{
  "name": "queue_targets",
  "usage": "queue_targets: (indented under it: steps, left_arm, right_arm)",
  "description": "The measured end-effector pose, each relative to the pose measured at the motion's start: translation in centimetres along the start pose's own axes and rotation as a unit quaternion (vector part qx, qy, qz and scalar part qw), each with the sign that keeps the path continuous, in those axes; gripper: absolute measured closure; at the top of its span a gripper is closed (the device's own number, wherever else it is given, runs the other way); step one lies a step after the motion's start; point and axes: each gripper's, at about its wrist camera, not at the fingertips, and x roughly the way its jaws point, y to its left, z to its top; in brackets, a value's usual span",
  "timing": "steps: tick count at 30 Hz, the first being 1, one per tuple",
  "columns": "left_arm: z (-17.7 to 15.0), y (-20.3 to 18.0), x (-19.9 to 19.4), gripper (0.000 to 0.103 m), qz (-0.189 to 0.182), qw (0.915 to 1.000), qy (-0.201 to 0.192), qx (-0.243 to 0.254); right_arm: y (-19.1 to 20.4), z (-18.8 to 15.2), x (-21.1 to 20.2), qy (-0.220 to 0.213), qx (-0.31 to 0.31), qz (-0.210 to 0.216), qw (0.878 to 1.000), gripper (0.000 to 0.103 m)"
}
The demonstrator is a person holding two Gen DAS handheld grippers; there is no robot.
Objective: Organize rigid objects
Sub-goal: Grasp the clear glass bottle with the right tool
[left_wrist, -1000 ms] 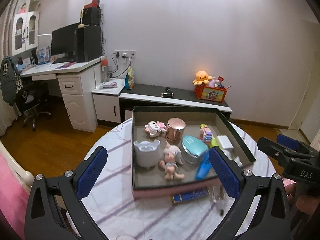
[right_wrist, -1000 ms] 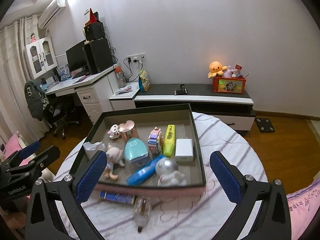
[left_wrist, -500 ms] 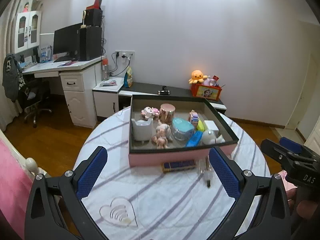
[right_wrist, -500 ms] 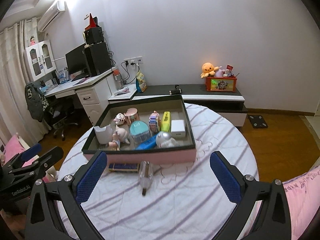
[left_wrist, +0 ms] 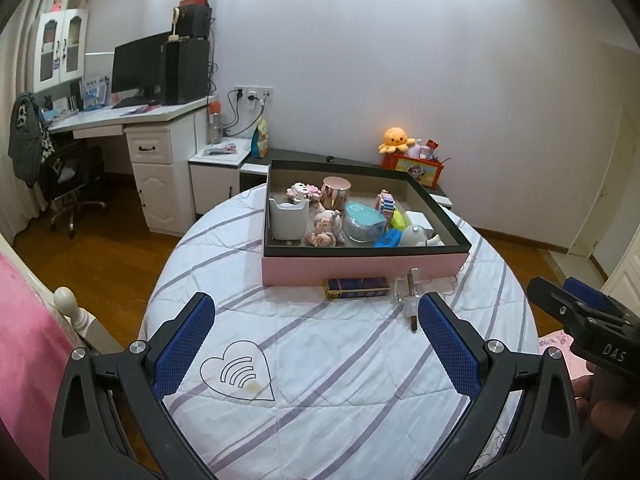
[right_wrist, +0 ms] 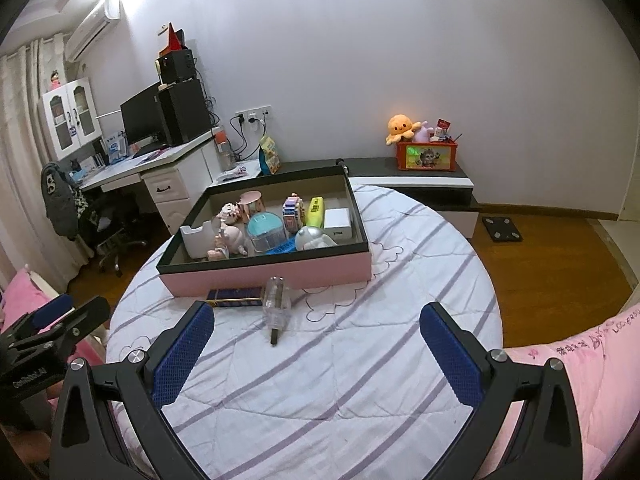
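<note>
- Box: a shallow rectangular box with pink outer walls and a black rim (left_wrist: 360,268) sits toward the far side of the round desk under its white quilted cloth with purple stripes (left_wrist: 320,380). It holds the sorted items in one open compartment, which judging by the task makes it the collection point.
- Contents seen inside: a white plastic cup-shaped holder (left_wrist: 288,220), a copper-coloured round tin (left_wrist: 337,192), a teal domed case (left_wrist: 363,220), a yellow highlighter-like bar (right_wrist: 315,212) and a white square charger block (right_wrist: 338,222), among small figurines. They stand close together, several touching.
- Outstanding items: a dark blue flat rectangular packet with gold edging (left_wrist: 356,287) lies on the cloth, just beside the box's near wall; a clear plastic cylindrical piece with a dark tip (right_wrist: 275,304) lies next to it, tip pointing toward the camera. I judge these two as not yet organized.
- Left tool (left_wrist: 316,344): jaws spread wide, holding nothing, held low over the near part of the desk. The blue packet lies ahead of it, nearly centred between the blue pads; the clear piece lies ahead, close to the right pad (left_wrist: 448,348) in view.
- Right tool (right_wrist: 316,348): jaws likewise wide apart and empty. The clear piece lies ahead, left of centre, apart from both pads.
- Judgement: either tool must advance and descend before any grasp.
</note>
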Motion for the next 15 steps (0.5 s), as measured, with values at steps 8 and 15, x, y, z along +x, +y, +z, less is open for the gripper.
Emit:
queue_targets:
  steps: [8, 15]
  left_arm:
    - [-0.07, -0.12, -0.07, 0.000, 0.000, 1.0000, 0.002, 0.001]
    - [-0.16, -0.36, 0.24, 0.000, 0.000, 1.0000, 0.008, 0.001]
  right_arm:
    - [0.01, -0.34, -0.07, 0.003, 0.001, -0.001, 1.000, 0.000]
    - [0.05, -0.63, 0.63, 0.013, -0.002, 0.000, 1.000, 0.000]
